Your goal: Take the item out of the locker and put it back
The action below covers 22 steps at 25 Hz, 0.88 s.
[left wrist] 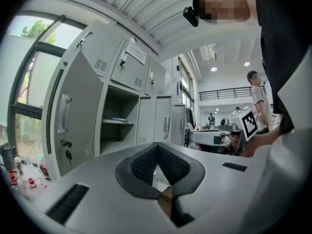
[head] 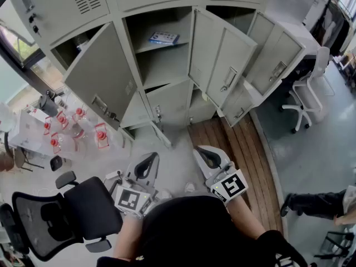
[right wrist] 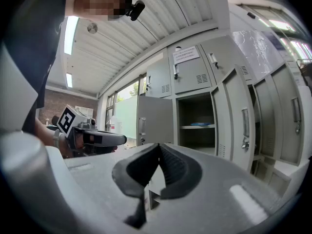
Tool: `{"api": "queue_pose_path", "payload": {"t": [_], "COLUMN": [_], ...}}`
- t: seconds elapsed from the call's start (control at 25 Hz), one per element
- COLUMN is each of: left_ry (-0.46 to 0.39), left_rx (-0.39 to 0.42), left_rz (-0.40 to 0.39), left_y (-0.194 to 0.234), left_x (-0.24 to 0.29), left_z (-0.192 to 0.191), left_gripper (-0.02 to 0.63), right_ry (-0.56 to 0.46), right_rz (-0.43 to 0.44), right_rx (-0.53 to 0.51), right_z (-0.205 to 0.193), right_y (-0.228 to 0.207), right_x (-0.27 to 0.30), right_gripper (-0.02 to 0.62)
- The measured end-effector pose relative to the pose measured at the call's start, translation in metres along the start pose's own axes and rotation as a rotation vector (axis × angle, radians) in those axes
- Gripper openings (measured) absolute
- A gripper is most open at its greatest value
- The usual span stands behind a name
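A flat blue-and-white item (head: 164,37) lies on the upper shelf of the open middle locker (head: 167,65). It also shows as a thin blue item (left wrist: 117,119) in the left gripper view and as a blue item (right wrist: 197,126) in the right gripper view. Both grippers are held low in front of the lockers, well short of the shelf. My left gripper (head: 146,166) is shut with nothing between its pads (left wrist: 146,162). My right gripper (head: 210,156) is likewise shut and empty, its pads (right wrist: 171,167) pressed together.
Several locker doors stand open, one at the left (head: 103,77) and two at the right (head: 222,60). A black office chair (head: 61,216) is at my lower left and a white chair (head: 308,93) at the right. Red-and-white bottles (head: 78,129) sit at the left. A person's leg (head: 317,202) lies at the right.
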<state>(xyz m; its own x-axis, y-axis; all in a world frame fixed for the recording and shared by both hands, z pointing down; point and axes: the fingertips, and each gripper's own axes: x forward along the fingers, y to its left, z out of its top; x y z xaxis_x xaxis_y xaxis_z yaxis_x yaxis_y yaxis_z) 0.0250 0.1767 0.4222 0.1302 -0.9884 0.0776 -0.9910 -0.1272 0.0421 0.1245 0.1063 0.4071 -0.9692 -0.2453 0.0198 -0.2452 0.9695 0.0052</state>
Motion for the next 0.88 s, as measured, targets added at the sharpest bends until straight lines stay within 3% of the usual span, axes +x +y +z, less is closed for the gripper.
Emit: {"api": "queue_pose_path", "payload": {"t": [0.36,0.56,0.88], "left_ry": [0.028,0.048,0.063], "left_rx": [-0.024,0.004,-0.025], "left_rz": [0.039,0.079,0.125], "left_y": [-0.013,-0.02,-0.002], "left_x": [0.014,0.023,0.028], "left_z": [-0.008,-0.011,-0.025], "left_gripper": [0.012,0.012,0.012], "right_ry": [-0.018,-0.032,-0.029], "right_rz": [0.016,0.064,0.091], "right_rx": [0.031,0.025,0.045], "right_z": [-0.003,-0.004,-0.009], "right_y": [-0.021,-0.033,-0.044], "right_x": [-0.012,-0.014,0.009], "right_gripper": [-0.003,-0.002,-0.002]}}
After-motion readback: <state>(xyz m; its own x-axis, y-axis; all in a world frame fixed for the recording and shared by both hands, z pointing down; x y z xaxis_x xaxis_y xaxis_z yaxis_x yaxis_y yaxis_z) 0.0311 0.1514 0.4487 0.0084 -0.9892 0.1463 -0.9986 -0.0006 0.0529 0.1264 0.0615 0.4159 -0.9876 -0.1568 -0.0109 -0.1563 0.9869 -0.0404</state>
